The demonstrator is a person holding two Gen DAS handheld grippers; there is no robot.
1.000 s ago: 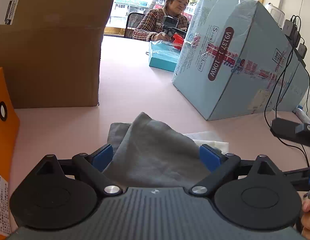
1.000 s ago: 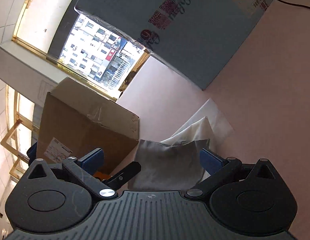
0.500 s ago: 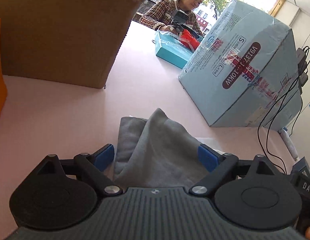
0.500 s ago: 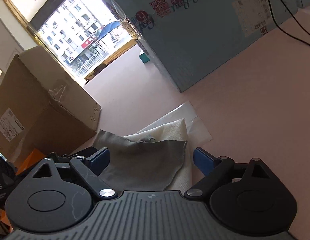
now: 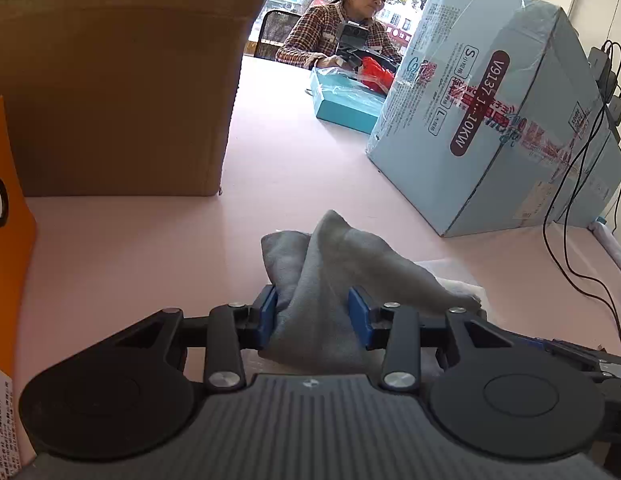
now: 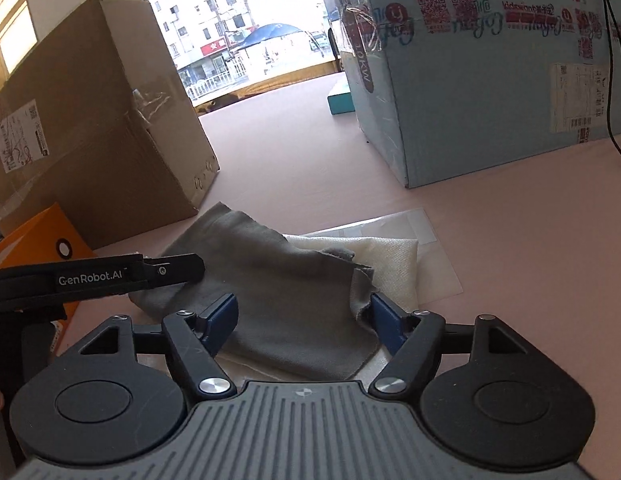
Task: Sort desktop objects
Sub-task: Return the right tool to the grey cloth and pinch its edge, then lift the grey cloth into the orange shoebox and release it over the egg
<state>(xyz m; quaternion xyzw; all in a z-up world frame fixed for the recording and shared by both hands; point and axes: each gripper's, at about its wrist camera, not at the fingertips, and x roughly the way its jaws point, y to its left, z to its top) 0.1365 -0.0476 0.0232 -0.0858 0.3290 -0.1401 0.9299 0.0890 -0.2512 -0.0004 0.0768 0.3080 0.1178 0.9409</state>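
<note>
My left hand-held gripper (image 5: 312,316) pinches the grey cloth (image 5: 334,264); my right hand-held gripper (image 6: 302,316) hovers wide over it. Next: lift clear of the white cloth (image 6: 390,256).

Grey cloth (image 5: 342,264) on table (image 5: 130,248), partly over white cloth (image 6: 386,256) and clear sleeve (image 6: 434,268). Cardboard box (image 5: 110,100) behind-left, taped carton (image 5: 490,120) behind-right, open lane between them. Small box (image 5: 342,108) farther back, before seated person (image 5: 342,36). Cables (image 5: 570,200) at right.
</note>
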